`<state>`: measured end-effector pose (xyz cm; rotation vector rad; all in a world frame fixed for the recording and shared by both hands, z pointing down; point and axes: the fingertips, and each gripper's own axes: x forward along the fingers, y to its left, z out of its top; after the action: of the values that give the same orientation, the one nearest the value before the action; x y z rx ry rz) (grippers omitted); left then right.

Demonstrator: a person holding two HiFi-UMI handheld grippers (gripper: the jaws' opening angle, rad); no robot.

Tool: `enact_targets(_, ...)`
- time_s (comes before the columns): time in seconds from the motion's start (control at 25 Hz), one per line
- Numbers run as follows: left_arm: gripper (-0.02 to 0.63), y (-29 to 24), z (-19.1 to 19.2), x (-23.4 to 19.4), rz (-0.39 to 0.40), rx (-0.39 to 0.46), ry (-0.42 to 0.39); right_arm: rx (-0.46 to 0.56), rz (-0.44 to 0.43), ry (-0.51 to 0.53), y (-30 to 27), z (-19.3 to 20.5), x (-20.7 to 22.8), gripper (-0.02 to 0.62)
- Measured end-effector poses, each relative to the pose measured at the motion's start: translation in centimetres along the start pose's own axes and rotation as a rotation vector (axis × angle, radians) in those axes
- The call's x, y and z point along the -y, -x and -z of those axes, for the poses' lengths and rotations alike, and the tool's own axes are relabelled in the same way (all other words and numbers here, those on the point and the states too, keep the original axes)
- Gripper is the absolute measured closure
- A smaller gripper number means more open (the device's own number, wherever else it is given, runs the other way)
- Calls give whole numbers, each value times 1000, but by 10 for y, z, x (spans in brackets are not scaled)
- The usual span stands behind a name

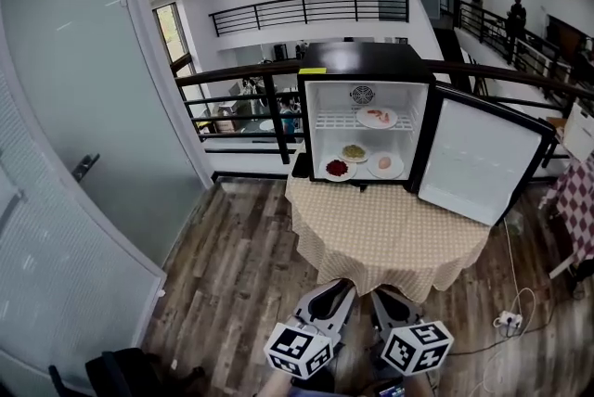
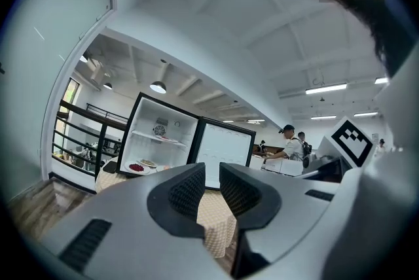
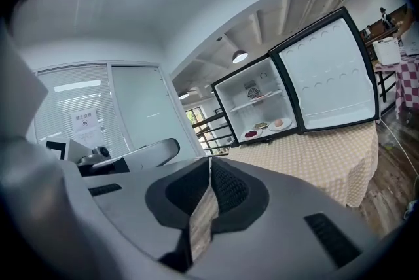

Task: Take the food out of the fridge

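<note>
**A:** How far along is the job?

**B:** Barely begun, I'd judge. The fridge (image 1: 362, 61) stands on the round surface (image 1: 390, 237), already opened, but nothing has left it.

**A:** And the tools?

**B:** The left tool (image 2: 212, 184) has its jaws drawn together with nothing held; only a sliver of the surface shows through the slit. The right tool (image 3: 209, 174) is closed the same way and is just as empty. Both are well apart from the fridge, out in front of it and past the near edge of the surface.

**A:** Where is the food?

**B:** All of it is inside the fridge.
- At the left front of the fridge floor sits a plate of red food (image 1: 337, 168).
- Just behind that is a plate of yellow-green food (image 1: 354, 151).
- Up on the fridge's wire shelf (image 1: 339, 121) is a plate with something pink (image 1: 377, 118).
- At the right front of the floor is a plate with a pale round piece (image 1: 384, 165).

**A:** So what's left?

**B:** Everything, by my reading: four plates to bring out. The door (image 1: 478, 159) hangs wide at the fridge's right, so the way in looks free. A tool would have to close in on the fridge and open before it can take a rim.
</note>
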<state>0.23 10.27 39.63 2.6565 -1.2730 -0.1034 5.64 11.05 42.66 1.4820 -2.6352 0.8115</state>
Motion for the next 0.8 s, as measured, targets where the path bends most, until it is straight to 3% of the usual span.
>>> enact_targets(0.4,529,-34,-19,-81,33,-24,-33,-31,20,-13,-90,-20,-3,572)
enact_targets(0.8,529,-55,-27,-149,83,-40,3,-43,72,-28,-155,-27,-11,572)
